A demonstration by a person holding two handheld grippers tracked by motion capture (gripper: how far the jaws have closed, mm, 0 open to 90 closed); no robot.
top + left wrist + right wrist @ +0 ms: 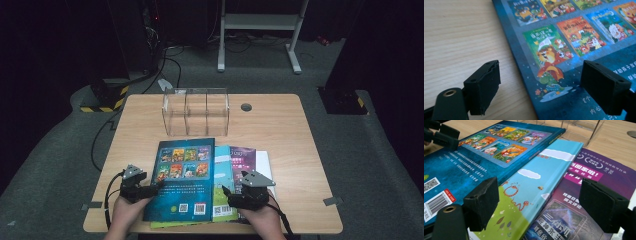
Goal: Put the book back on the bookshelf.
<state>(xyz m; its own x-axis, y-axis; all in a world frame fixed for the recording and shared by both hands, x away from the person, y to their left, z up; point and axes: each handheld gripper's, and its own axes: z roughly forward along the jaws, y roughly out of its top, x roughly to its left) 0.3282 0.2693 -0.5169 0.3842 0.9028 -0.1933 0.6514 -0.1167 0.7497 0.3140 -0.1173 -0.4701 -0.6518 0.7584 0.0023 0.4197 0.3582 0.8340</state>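
Mostly covered by the dark blue picture book [182,177] on top: the sky-blue and green picture book [223,185] and the purple paperback [243,161], a strip of each showing. Under those, only an edge of a white book [265,165]. Cut off by the lower and right edges of the left gripper view, the dark blue cover [584,50]. Too small to read from the high view, the cover print.
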